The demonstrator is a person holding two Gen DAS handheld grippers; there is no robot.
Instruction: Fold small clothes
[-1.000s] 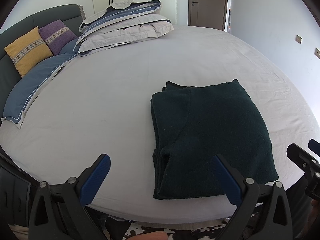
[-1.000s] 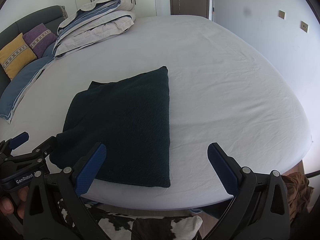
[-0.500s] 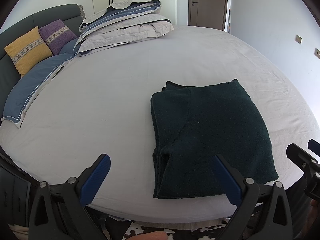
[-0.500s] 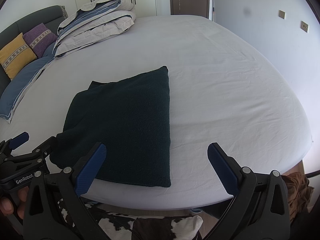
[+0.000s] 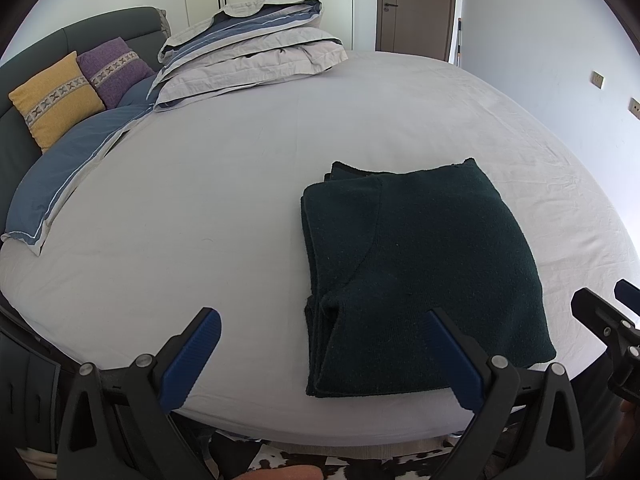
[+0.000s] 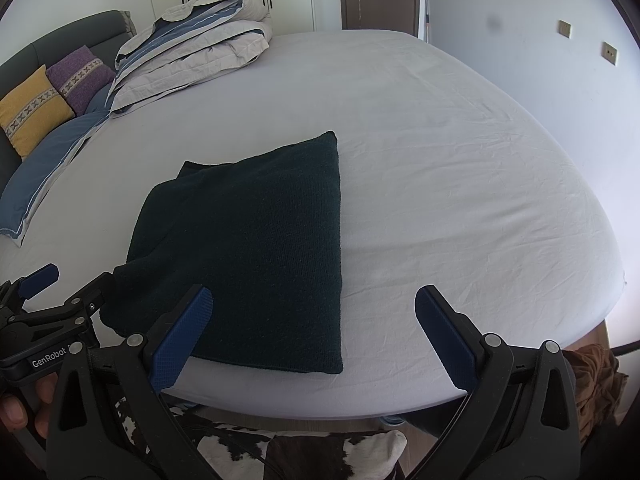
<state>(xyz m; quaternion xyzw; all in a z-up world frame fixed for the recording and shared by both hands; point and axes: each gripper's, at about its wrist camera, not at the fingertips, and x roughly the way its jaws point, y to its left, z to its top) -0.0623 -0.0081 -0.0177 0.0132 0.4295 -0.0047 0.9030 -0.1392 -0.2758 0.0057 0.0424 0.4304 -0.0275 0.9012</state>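
A dark green knitted garment (image 5: 420, 272) lies folded into a flat rectangle near the front edge of the bed (image 5: 224, 184); the right wrist view shows the same garment (image 6: 256, 248) left of centre. My left gripper (image 5: 324, 356) hangs open just off the bed's front edge, its right finger over the garment's near left corner, nothing held. My right gripper (image 6: 312, 332) is open too, at the garment's near right corner, its left finger above the cloth. Each gripper shows at the edge of the other's view: right gripper (image 5: 612, 320), left gripper (image 6: 44, 312).
Folded grey-and-blue bedding (image 5: 252, 48) is stacked at the far left of the bed. Yellow (image 5: 56, 100) and purple (image 5: 116, 70) cushions lean on a dark headboard. A wall (image 6: 560, 60) runs along the right. A cowhide rug (image 6: 280, 452) lies below the bed edge.
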